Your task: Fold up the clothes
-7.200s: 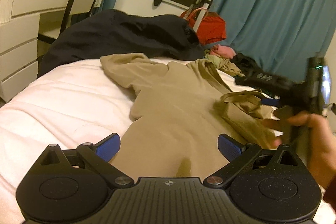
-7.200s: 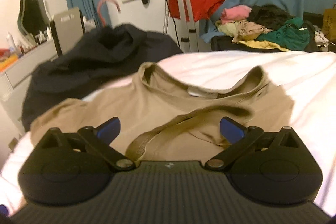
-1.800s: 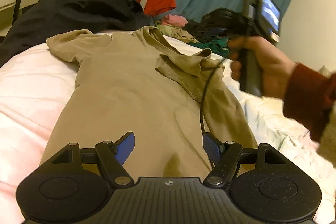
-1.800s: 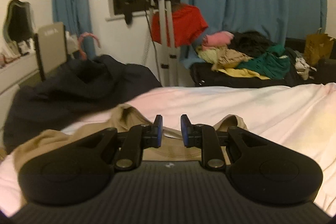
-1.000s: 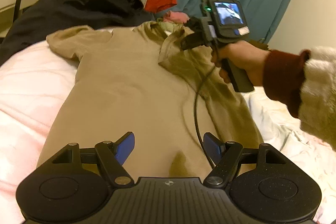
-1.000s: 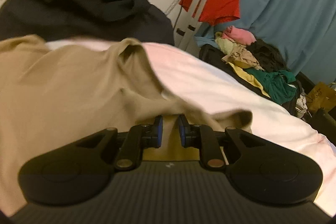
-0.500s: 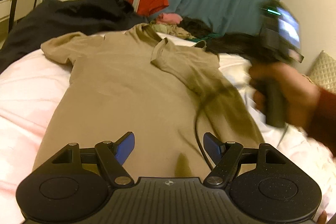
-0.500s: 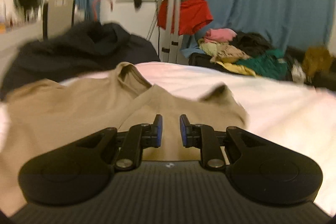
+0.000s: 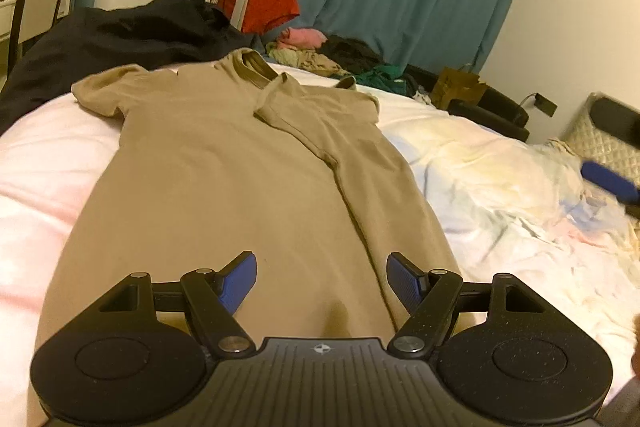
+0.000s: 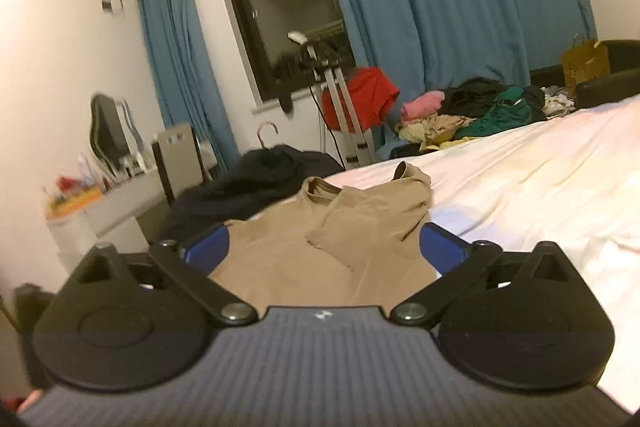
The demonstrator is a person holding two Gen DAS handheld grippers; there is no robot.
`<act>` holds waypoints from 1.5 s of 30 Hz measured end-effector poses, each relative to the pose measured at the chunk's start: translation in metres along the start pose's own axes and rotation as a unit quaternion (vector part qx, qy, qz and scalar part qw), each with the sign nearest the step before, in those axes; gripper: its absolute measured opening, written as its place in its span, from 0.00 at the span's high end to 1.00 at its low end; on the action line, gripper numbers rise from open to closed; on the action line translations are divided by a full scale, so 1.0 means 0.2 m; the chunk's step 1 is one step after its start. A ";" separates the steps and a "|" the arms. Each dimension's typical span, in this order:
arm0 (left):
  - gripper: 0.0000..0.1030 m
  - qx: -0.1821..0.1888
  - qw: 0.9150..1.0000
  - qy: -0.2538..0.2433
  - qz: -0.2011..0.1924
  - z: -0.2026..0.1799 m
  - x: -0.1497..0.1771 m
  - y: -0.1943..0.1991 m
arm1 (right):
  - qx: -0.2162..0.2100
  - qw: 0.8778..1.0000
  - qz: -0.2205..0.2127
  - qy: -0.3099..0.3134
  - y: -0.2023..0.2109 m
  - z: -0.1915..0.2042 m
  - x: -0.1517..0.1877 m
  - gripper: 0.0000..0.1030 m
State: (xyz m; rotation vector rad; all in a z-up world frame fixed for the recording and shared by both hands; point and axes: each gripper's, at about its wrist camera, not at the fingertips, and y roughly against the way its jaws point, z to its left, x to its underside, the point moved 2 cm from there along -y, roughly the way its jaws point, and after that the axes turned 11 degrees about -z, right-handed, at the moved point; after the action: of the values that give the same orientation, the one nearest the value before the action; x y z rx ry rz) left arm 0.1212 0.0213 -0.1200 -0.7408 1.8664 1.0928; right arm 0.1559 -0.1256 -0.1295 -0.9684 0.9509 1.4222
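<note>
A tan T-shirt (image 9: 224,171) lies flat on the bed (image 9: 480,163), collar at the far end. Its right sleeve and side are folded inward over the body; the left sleeve lies spread out. My left gripper (image 9: 321,281) hovers open over the shirt's hem, nothing between its blue pads. In the right wrist view the tan T-shirt (image 10: 360,223) lies ahead and below, and my right gripper (image 10: 326,247) is open and empty, raised above the bed. A blue pad (image 9: 610,182) of the right gripper shows blurred at the right edge of the left wrist view.
A dark garment (image 9: 120,35) is heaped at the bed's far left. Beyond stand a tripod (image 10: 340,107) with a red cloth (image 10: 368,95), a clothes pile (image 10: 472,111) under blue curtains, a brown bag (image 10: 586,61), and a dresser with chair (image 10: 176,163).
My right gripper has opened, let go of the folded sleeve and pulled back to the right and up. The sleeve now rests on the shirt. The left gripper stays over the hem.
</note>
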 end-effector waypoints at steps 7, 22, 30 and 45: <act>0.32 0.097 0.987 0.087 0.093 -0.12 0.14 0.03 | 0.030 0.999 -0.007 -0.042 0.11 -0.11 0.00 0.00; 0.95 0.108 0.975 0.116 0.158 -0.30 0.40 0.09 | 0.047 0.995 0.031 -0.080 0.11 -0.21 0.06 0.00; 0.95 0.062 0.978 0.107 0.169 -0.31 0.45 0.10 | 0.043 0.996 0.041 -0.064 0.11 -0.19 0.08 0.00; 0.16 -0.019 0.996 -0.081 0.026 -0.41 0.19 0.25 | 0.041 0.999 -0.018 -0.027 0.22 -0.12 0.00 0.00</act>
State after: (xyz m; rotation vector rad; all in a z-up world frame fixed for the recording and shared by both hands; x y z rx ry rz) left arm 0.0336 -0.0330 -0.1093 -0.6090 1.7391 1.1879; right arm 0.1138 -0.1512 -0.1369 -0.8773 0.9396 1.3621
